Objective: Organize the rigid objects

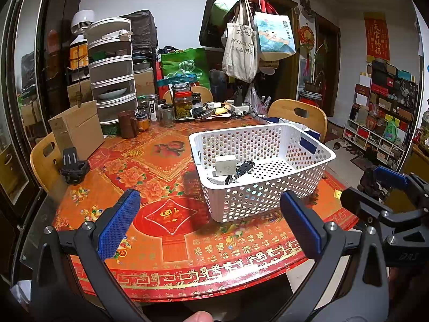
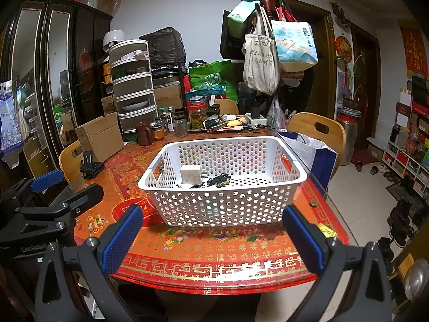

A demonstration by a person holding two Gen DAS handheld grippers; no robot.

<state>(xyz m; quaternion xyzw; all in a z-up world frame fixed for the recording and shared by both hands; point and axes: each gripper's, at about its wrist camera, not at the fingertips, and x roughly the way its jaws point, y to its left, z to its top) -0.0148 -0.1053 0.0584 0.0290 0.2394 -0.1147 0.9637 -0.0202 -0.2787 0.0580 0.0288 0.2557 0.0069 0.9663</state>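
White perforated plastic basket on glossy table; left gripper, right gripper spread empty

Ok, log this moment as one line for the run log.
left gripper: open, empty | right gripper: open, empty | basket: on table, holds white box, toy car | both short of basket

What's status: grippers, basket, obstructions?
Left gripper open, empty. Right gripper open, empty. White basket holds small items. Nothing blocking it.

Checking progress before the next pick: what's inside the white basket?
In the white basket: a white cube-shaped block, a small dark toy car and more dark pieces. The near wall hides whatever lies beneath them.
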